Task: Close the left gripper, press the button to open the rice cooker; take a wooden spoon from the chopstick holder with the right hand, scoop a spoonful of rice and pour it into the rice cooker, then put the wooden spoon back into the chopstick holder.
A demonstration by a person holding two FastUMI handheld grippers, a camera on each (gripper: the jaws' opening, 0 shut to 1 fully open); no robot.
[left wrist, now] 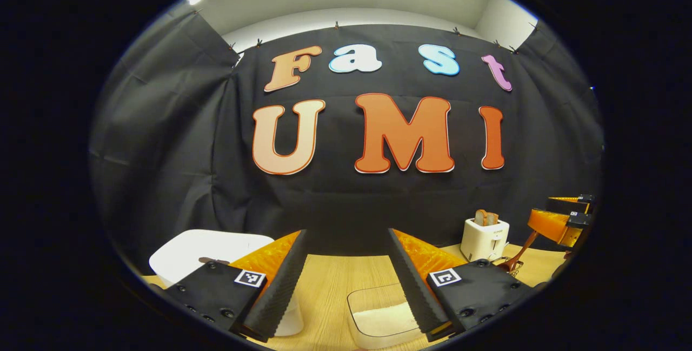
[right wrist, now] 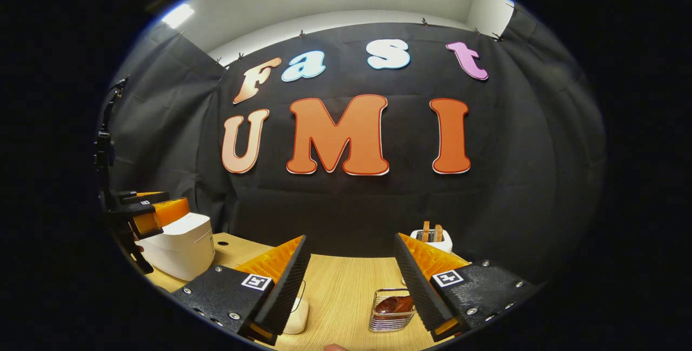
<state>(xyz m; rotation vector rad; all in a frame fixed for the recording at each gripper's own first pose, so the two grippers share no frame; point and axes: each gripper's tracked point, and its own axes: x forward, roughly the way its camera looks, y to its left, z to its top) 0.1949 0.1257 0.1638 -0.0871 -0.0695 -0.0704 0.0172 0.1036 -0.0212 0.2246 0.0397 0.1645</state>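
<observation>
The white rice cooker stands with its lid down at the lower left of the left gripper view, partly behind my left gripper, which is open and holds nothing. A clear box of rice lies on the table below the jaws. In the right gripper view my right gripper is open and bare above a wire chopstick holder with a brown wooden spoon in it. The rice cooker is at the left there, with the left gripper hovering over it.
A white toaster with bread slices stands at the back right of the wooden table. The right gripper hangs at the far right edge. The toaster sits behind the holder. A pale rounded object lies half hidden by one finger.
</observation>
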